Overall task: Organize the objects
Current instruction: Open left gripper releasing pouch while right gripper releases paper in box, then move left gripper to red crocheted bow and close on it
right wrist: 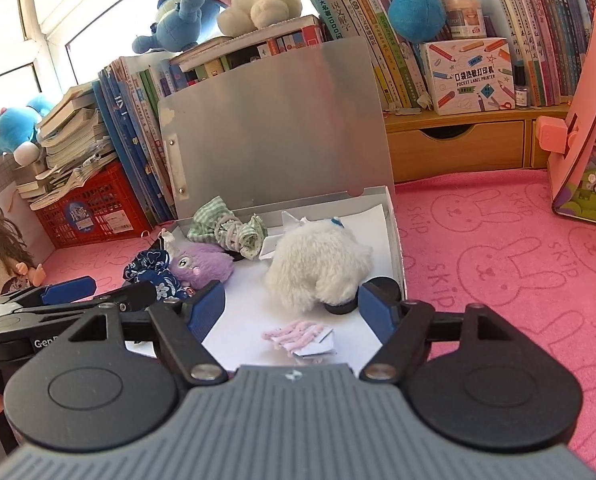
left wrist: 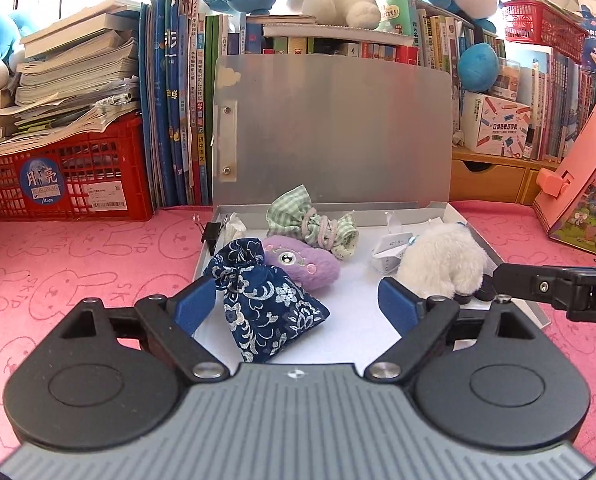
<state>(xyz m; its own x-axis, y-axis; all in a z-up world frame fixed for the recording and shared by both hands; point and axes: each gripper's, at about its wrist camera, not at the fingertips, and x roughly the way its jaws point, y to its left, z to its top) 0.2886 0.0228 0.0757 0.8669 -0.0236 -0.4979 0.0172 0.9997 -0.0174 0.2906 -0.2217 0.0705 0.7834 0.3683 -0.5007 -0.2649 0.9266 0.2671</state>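
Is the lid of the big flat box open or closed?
Open. The grey lid stands upright behind the box, and the blue flowery pouch and other toys show inside.

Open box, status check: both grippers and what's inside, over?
Left gripper open, navy floral pouch between jaws, not pinched. Right gripper open, empty, behind white plush. Box lid up, nothing blocking.
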